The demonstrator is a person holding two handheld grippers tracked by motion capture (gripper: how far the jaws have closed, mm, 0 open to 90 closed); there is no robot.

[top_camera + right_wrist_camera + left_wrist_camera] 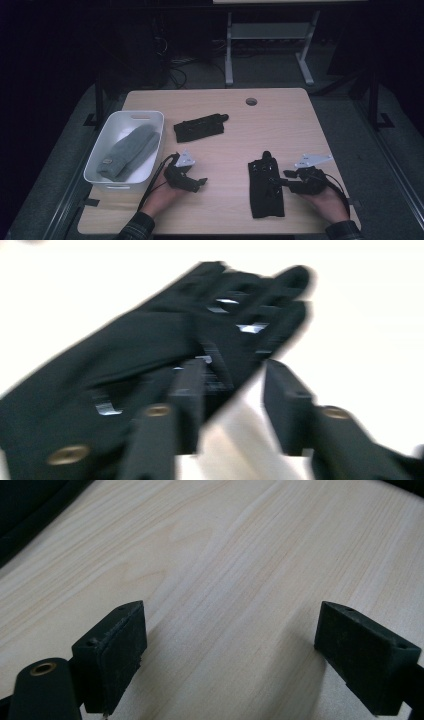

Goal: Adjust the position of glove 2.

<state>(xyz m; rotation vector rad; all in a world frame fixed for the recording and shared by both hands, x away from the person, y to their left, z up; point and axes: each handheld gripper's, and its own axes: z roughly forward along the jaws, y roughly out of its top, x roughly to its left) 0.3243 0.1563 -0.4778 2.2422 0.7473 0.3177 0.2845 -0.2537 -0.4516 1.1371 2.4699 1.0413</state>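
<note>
My right gripper, jaws apart, reached the near black glove, needing closure; left gripper gaped idle.

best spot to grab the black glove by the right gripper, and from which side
Probably the glove's right edge near the middle, coming in low from the right. It lies flat on the table, long axis running away from the person, so only a thin edge offers a pinch. The right gripper sits at that edge, its jaws parted around the hem in the blurred right gripper view.

Grey gloves lie in a white basket
</note>
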